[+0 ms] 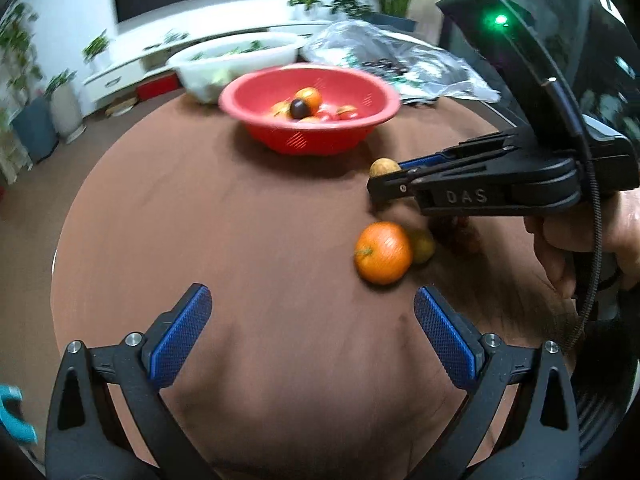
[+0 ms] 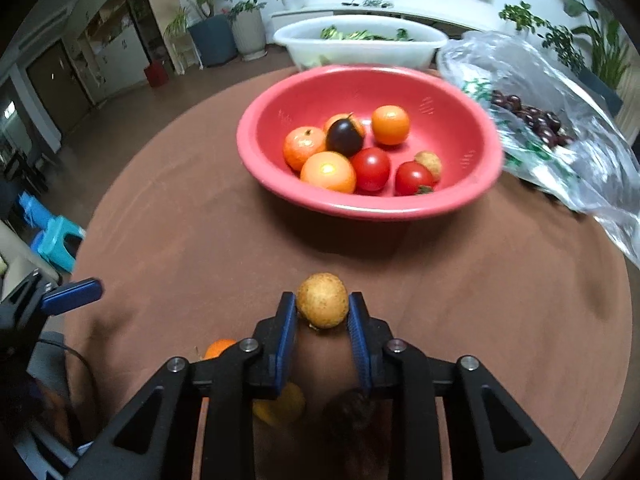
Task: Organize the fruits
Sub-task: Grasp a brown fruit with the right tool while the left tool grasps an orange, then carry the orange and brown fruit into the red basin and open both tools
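Observation:
My right gripper (image 2: 322, 307) is shut on a small tan round fruit (image 2: 322, 300), held between its blue pads above the brown table; the left wrist view shows the same fruit (image 1: 384, 167) at that gripper's tip (image 1: 380, 184). A red bowl (image 2: 260, 168) beyond it holds several oranges, two tomatoes, a dark plum and a small tan fruit. My left gripper (image 1: 313, 300) stands open over bare table. An orange (image 1: 383, 253) lies on the cloth ahead and right of it, with a yellowish fruit (image 1: 424, 246) and a dark one behind it.
A white basin (image 2: 304, 46) with greens stands behind the red bowl. A clear plastic bag (image 2: 580, 152) of dark fruit lies at the back right. A person's hand (image 1: 580, 248) holds the right gripper. The round table's edge (image 1: 72, 216) curves off at the left.

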Motion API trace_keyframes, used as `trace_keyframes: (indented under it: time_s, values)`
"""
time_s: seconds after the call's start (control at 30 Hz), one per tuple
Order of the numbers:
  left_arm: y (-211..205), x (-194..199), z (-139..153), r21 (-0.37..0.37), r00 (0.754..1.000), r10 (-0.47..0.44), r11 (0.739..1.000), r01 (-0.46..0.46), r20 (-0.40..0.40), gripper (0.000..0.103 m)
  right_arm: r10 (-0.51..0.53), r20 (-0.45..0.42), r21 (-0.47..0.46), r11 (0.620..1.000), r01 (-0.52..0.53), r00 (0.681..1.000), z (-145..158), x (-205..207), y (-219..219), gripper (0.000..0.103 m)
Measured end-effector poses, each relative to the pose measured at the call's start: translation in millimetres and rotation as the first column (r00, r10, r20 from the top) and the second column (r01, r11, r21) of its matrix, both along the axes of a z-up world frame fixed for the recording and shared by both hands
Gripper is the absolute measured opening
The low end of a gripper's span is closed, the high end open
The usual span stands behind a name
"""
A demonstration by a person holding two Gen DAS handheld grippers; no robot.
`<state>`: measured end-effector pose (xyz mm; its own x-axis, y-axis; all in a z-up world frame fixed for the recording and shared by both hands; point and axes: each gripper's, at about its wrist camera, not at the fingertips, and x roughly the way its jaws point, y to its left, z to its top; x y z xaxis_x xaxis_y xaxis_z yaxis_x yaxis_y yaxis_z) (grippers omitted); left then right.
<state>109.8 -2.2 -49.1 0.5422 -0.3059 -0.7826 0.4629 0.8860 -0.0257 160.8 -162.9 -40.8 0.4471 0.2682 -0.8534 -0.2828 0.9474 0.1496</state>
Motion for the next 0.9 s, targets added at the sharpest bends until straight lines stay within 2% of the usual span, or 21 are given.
trace_keyframes:
  time_s: [0.17,0.23,0.3,0.4,0.57,0.77,0.9]
  values:
    - [-16.8,23.2,0.1,0.022,0.992,-0.121,0.992,0.122,-0.024,0.102,-0.041,0.006,0.086,0.995,0.041,0.999,7.1,-8.3,-22.3,0.029]
    - [-20.6,33.2,-1.0,-0.008,0.988,-0.143,0.990,0.143,-0.057,0.101,-0.057,0.005,0.108,0.993,0.056,0.998,6.3,-11.3,-32.1,0.029]
    - [-24.4,40.9,-4.0,-0.049,0.982,-0.164,0.986,0.160,-0.097,0.096,-0.071,0.000,0.125,0.990,0.071,0.997,3.0,-10.6,-40.3,0.029]
    - [-33.5,43.6,-9.4,-0.050,0.974,-0.194,0.981,0.189,-0.117,0.088,-0.087,-0.009,0.144,0.986,0.088,0.996,-1.8,-12.6,-48.1,0.029]
    - [-43.8,50.5,-23.1,-0.060,0.955,-0.246,0.969,0.239,-0.164,0.064,-0.101,-0.016,0.161,0.982,0.102,0.995,-5.0,-18.9,-53.1,0.029]
    - [-44.4,55.9,-23.1,-0.115,0.933,-0.316,0.947,0.299,-0.174,0.047,-0.106,-0.020,0.175,0.979,0.107,0.994,-7.3,-22.9,-56.0,0.029]
    - [-46.6,52.8,-22.9,-0.129,0.921,-0.346,0.936,0.327,-0.177,0.041,-0.110,-0.023,0.178,0.978,0.112,0.994,-9.0,-24.6,-57.4,0.029]
